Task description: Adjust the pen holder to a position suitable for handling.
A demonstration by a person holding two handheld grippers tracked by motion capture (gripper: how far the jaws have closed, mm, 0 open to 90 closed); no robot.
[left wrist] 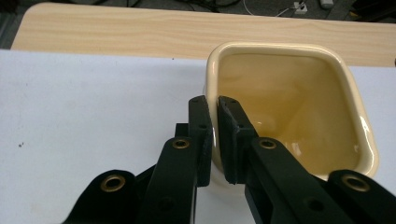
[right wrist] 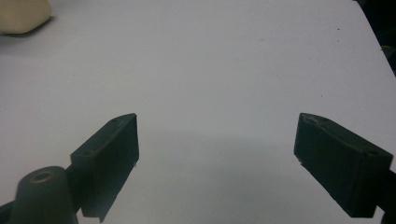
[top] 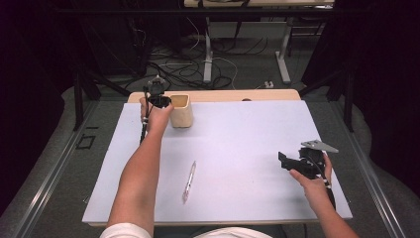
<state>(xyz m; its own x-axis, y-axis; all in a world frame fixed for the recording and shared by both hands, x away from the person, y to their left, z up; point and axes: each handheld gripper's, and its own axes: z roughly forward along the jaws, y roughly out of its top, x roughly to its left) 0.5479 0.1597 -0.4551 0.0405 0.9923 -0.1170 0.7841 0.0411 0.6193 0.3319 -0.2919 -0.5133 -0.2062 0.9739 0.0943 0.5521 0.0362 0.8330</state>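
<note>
**Cup pinched by one wall, far left: watch for a tip or a slip**

You are working on a white sheet (top: 237, 144) that covers most of the table (top: 233, 95); a strip of bare wood shows along the far edge. The cream, square-mouthed cup (top: 182, 113) stands upright at the far left of the sheet, just short of that strip.

Your left gripper (left wrist: 215, 105) is clamped on the cup's left wall, one jaw inside the rim and one outside, with only the jaw tips on the wall. Your right gripper (top: 286, 161) hovers over the near right of the sheet, well apart from the cup, jaws spread wide with nothing between them.

A clear pen (top: 189, 181) lies flat near the middle, toward the near edge.

The risks, as I judge them:
- The wall looks glossy and the grip is off-centre. Lift quickly and the cup may swing down or slide out.
- Drag it instead and the base could catch and ruck the sheet.
- Sweep the right gripper low toward the pen and you may roll it away.
</note>
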